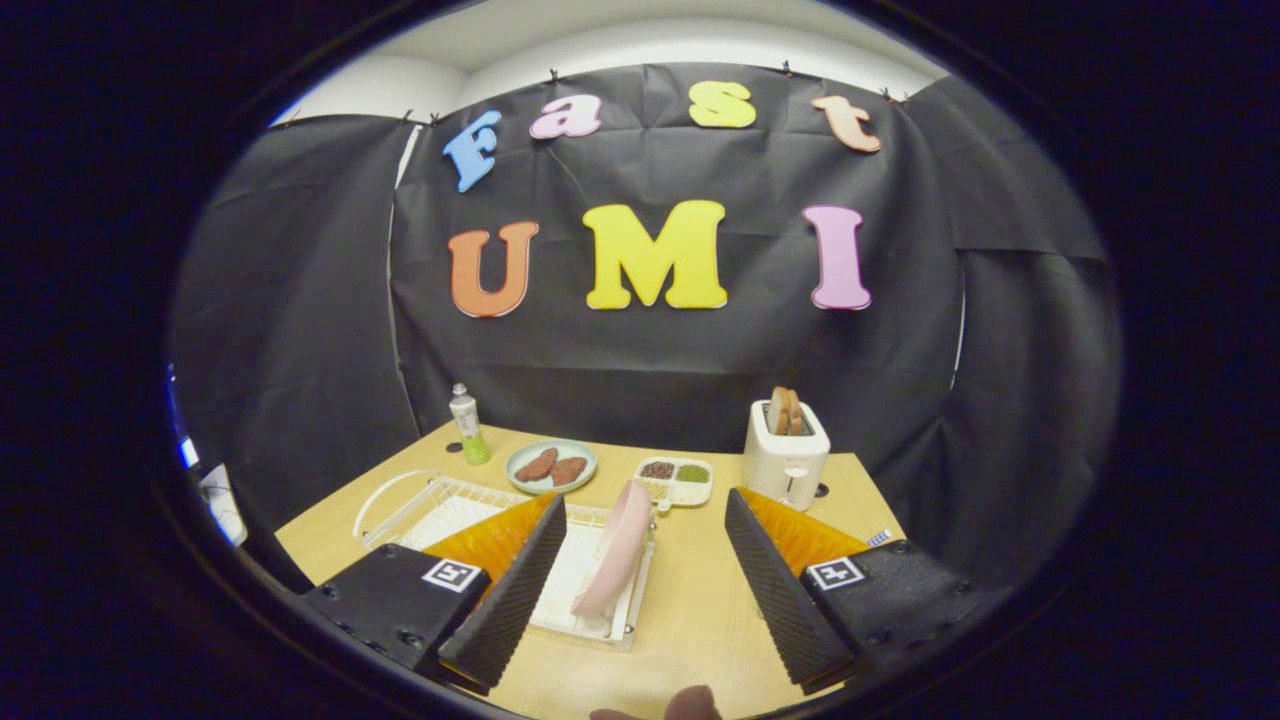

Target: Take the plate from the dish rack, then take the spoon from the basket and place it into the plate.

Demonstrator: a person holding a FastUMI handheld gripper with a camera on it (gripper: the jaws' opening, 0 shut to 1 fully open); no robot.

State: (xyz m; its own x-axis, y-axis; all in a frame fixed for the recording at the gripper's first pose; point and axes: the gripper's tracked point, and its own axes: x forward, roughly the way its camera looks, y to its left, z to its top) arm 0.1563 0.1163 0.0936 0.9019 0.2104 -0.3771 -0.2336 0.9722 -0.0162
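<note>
Tabletop (690, 590): light wood. Bottle (467, 424) upright at far left corner. Dish (551, 466) beside it, two brown pieces on it. Small tray (675, 480) next along, two compartments, dark and green fillings. Toaster (786, 452) at far right, toast (784, 409) standing in slots.

Pink plate (617, 548) standing on edge, tilting, in white wire dish rack (432, 497) on the table; basket, spoon not discernible.
</note>
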